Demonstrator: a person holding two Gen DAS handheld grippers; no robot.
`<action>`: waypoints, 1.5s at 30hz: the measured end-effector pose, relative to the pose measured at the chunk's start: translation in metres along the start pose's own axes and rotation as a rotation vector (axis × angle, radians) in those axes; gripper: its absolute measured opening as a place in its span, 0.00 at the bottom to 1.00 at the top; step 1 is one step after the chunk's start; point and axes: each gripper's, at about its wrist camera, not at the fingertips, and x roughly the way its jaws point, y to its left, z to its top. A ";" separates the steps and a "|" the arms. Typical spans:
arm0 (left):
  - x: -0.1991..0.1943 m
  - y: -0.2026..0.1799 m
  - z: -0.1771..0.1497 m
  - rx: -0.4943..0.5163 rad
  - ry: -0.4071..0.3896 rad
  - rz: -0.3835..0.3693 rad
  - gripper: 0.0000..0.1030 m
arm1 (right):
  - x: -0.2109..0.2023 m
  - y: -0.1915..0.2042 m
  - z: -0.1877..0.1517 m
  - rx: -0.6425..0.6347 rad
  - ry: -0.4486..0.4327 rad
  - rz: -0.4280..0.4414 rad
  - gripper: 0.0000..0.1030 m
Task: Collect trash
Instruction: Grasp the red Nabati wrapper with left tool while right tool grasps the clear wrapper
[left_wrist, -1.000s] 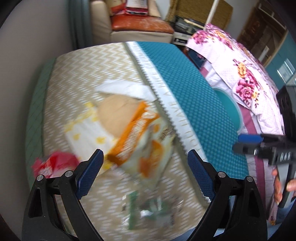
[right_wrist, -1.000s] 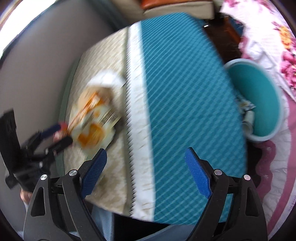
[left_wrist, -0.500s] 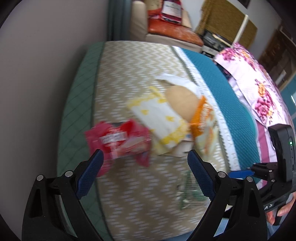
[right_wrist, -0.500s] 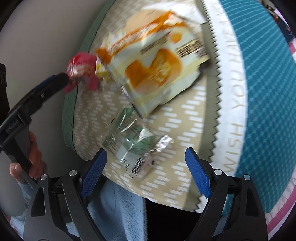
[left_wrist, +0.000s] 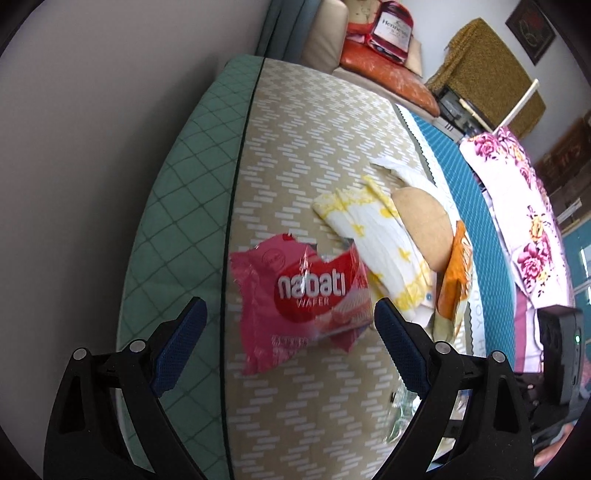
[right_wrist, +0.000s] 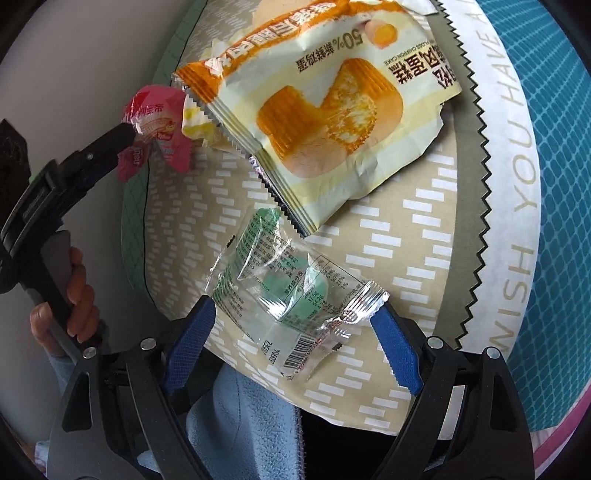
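**K:** Bedroom setup, trash scattered on a beige patterned bed cover (left_wrist: 317, 155) with a green quilted edge. Both hand-held grippers are over it.

**M:** States?

**K:** Left hand-held gripper (left_wrist: 288, 347) is spread wide, nothing held; red wafer wrapper (left_wrist: 303, 291) sits between the pads, apparently flat on the cover. Right hand-held gripper (right_wrist: 291, 339) is also released, with the clear green-print wrapper (right_wrist: 291, 291) between its fingers, near the bed's front edge.

**M:** Rest of the pile?

**K:** Orange cake wrapper (right_wrist: 317, 99) lies just beyond the clear one, their corners overlapping or touching; can't tell which. Yellow-white paper (left_wrist: 376, 236) and a brown cardboard disc (left_wrist: 424, 229) sit under and beside it.

**M:** Advice for the grab?

**K:** Films are thin and flat, so I'd drop the pads to the cover and close on a raised crinkle or sealed end, not the flat middle. The clear wrapper's crimped foil end by the right pad looks like the best bite. Keep clear of the cake wrapper's corner, or both come up together.
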 end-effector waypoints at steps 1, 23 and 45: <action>0.004 -0.001 0.003 0.001 0.005 -0.005 0.89 | -0.001 0.001 -0.001 -0.003 -0.005 -0.007 0.65; 0.000 -0.023 -0.020 0.079 -0.033 0.019 0.58 | -0.075 -0.006 -0.003 -0.107 -0.163 0.067 0.15; -0.057 -0.119 -0.004 0.226 -0.125 -0.076 0.58 | -0.202 -0.090 -0.002 0.062 -0.540 0.102 0.13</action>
